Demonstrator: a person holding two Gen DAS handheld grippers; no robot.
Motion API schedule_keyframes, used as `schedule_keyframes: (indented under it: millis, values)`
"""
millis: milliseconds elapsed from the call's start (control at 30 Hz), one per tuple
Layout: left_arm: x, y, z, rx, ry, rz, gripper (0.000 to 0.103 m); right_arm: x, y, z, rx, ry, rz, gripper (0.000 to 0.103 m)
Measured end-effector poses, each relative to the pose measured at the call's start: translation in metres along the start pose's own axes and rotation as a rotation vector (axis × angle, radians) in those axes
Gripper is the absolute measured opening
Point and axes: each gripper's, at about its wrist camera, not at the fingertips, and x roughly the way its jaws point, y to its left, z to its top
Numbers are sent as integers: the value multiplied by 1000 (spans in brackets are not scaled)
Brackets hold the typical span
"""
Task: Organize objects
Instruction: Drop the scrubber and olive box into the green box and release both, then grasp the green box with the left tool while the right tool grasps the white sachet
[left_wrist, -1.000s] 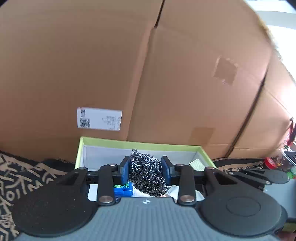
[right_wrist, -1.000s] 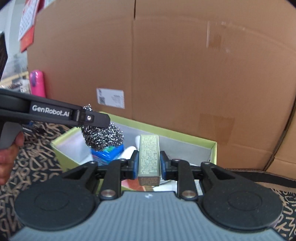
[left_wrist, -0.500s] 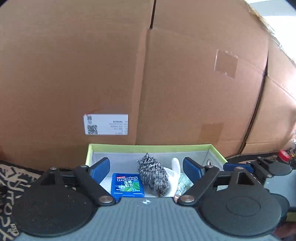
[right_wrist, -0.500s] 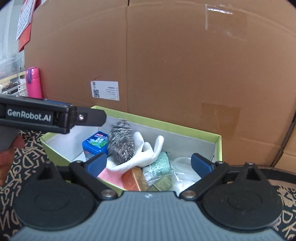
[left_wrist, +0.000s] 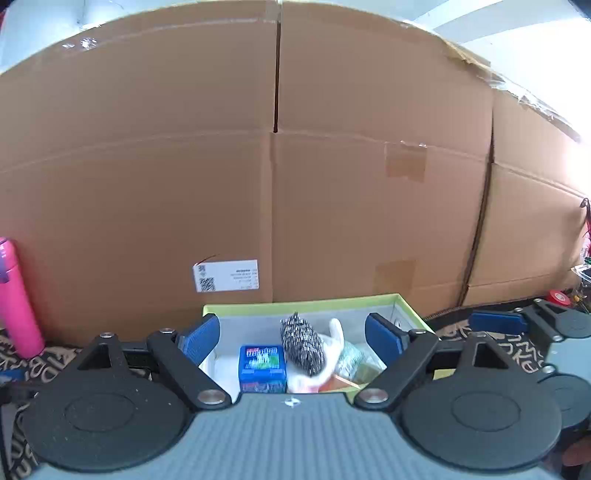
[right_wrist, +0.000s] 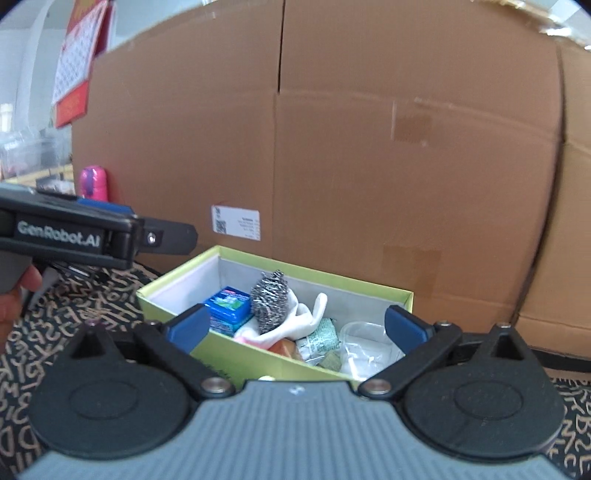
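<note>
A green-rimmed box (right_wrist: 177, 280) (left_wrist: 295, 305) sits on the patterned cloth against big cardboard cartons. Inside lie a steel wool scourer (right_wrist: 269, 301) (left_wrist: 301, 347), a blue mint tin (right_wrist: 229, 308) (left_wrist: 262, 369), a white glove (right_wrist: 306, 317), a green packet (right_wrist: 321, 338) and a clear plastic lid (right_wrist: 364, 339). My left gripper (left_wrist: 293, 339) is open and empty, held back from the box. My right gripper (right_wrist: 295, 328) is open and empty in front of the box. The left gripper's side shows in the right wrist view (right_wrist: 110, 236).
Tall cardboard cartons (left_wrist: 277, 184) form a wall right behind the box. A pink bottle (left_wrist: 16, 299) stands at the left. A red tape roll (left_wrist: 557, 297) lies at the far right. The black patterned cloth (right_wrist: 74, 302) covers the table.
Both grippers opened and let go: the scourer and the gold-patterned box dropped into the green box. Since then both grippers have drawn back and up from it.
</note>
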Motion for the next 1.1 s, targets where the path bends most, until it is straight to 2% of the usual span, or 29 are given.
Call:
schedule_keyframes:
  millis: [200, 433, 667, 900, 967, 1000, 1100]
  values:
    - [-35, 5, -32, -58, -1, -19, 90, -53, 10, -27, 28, -44, -15, 103]
    - [-46, 3, -84, -113, 84, -20, 90, -89, 27, -73, 63, -36, -16, 103]
    - [-27, -5, -117, -106, 183, -52, 89, -96, 44, -115, 71, 46, -16, 103]
    - [23, -17, -119, -69, 263, -55, 89, -82, 48, -131, 77, 156, 3, 103]
    - [37, -14, -119, -82, 291, -68, 79, -79, 53, -130, 58, 165, 18, 103]
    - [43, -12, -119, -85, 312, -81, 66, -77, 55, -129, 54, 171, 22, 103]
    - [48, -1, -122, -87, 326, -113, 65, -68, 61, -128, 50, 191, 34, 103]
